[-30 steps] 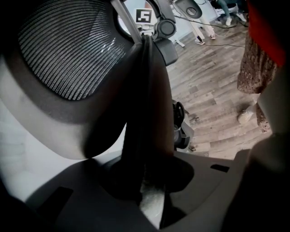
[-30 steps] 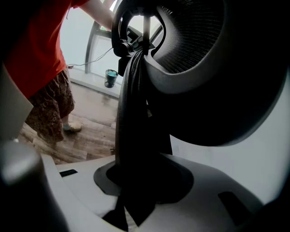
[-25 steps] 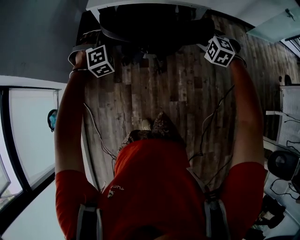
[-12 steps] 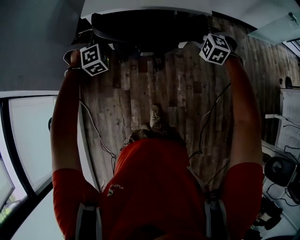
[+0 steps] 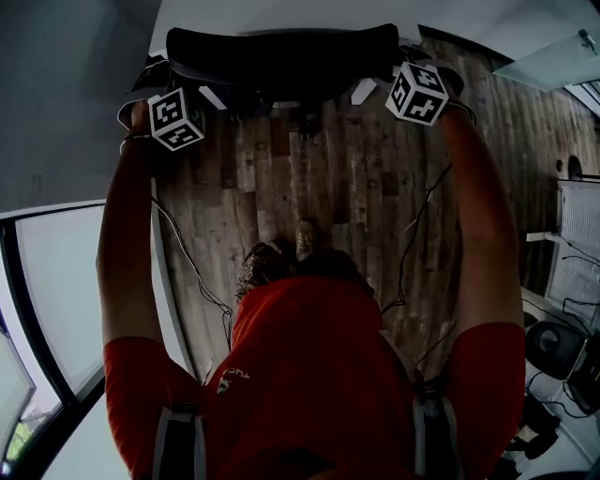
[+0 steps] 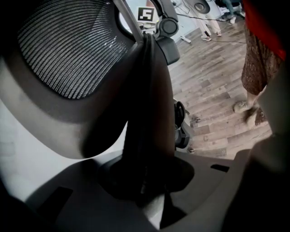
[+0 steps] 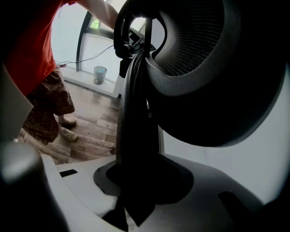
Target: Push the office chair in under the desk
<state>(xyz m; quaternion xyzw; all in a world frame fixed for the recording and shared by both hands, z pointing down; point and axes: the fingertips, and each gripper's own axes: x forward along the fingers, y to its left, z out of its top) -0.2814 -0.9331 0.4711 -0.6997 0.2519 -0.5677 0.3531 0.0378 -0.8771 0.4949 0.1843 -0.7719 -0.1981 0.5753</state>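
Fingers (image 6: 158,113) of left gripper (image 6: 149,43) clenched flat together, nothing between them, tips against one side edge of black mesh-backed office chair (image 6: 68,50). Right gripper (image 7: 136,59) same: fingers (image 7: 131,113) clenched empty at the opposite edge. Head view shows the backrest just at the white desk (image 5: 262,13) edge, seat apparently underneath. Probably nearly done. Push both sides evenly and straight so the chair doesn't swivel, easing off as backrest meets desk.

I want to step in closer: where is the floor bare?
The wooden floor between the office chair and the person's shoe is bare. Loose cables hang beside both arms, and clutter crowds the lower right corner.
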